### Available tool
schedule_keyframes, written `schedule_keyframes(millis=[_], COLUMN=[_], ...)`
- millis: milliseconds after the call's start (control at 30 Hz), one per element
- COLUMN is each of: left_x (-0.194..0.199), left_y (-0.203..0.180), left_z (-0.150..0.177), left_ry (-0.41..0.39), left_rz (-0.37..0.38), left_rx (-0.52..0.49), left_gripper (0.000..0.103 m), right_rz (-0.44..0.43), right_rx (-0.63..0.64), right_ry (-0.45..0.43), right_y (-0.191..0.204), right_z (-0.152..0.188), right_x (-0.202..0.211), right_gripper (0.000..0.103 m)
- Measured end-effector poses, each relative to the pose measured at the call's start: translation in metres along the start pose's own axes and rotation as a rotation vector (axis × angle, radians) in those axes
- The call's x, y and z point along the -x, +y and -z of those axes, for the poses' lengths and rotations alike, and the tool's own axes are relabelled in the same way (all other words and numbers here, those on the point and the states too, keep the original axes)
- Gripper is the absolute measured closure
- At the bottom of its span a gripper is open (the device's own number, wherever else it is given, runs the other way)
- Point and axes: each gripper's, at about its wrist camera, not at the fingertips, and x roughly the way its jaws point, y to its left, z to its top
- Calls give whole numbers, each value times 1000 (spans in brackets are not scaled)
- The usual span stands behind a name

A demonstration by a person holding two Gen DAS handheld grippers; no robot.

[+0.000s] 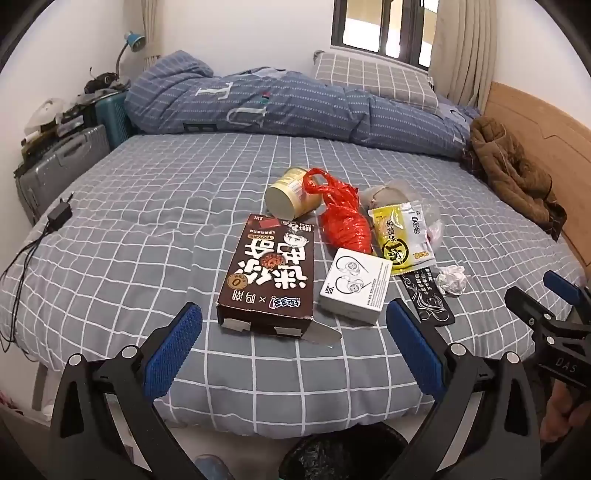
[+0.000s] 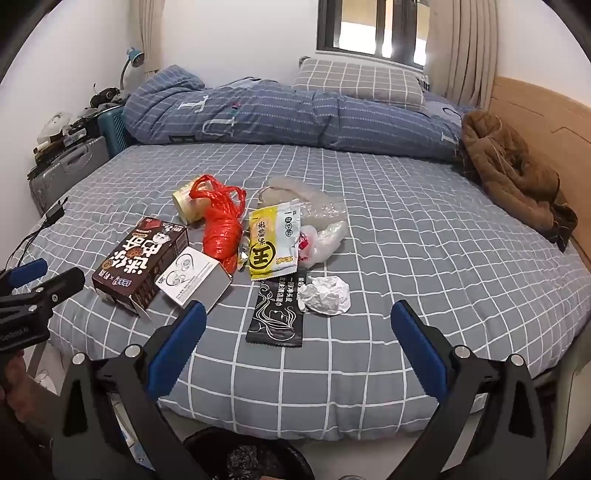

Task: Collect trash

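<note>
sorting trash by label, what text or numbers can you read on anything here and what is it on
"0": gold circle on the brown snack box; its large Chinese characters appear upside down.
"DAS": the right gripper.
"T", "U": quilt.
Yellow sachet, black wipe packet, white earphone box: print too small to read.

Both views are evenly and softly lit, with daylight admitted through the dark-framed window (image 1: pixel 384 26) at the top. Only faint shadows are cast beneath the litter on the grey checked bedsheet (image 2: pixel 406 236). Strong fisheye bending is seen at the edges, and the corners are blacked out. The centre is rendered sharply; the margins are slightly smeared.
</note>
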Motion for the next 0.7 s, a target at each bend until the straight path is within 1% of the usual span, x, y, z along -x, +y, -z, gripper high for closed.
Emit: schedule_keyframes(millis=[700], left_x=[-8], left_y=[0], left_z=[-1], left_ry=[18], left_rz=[-13], left_rx=[-11], left_gripper=[6], right_rz=[5], right_rx=[-12], right_ry=[-4], right_y=[-4], right_z=[-1], right_x=[0], right_gripper=[7])
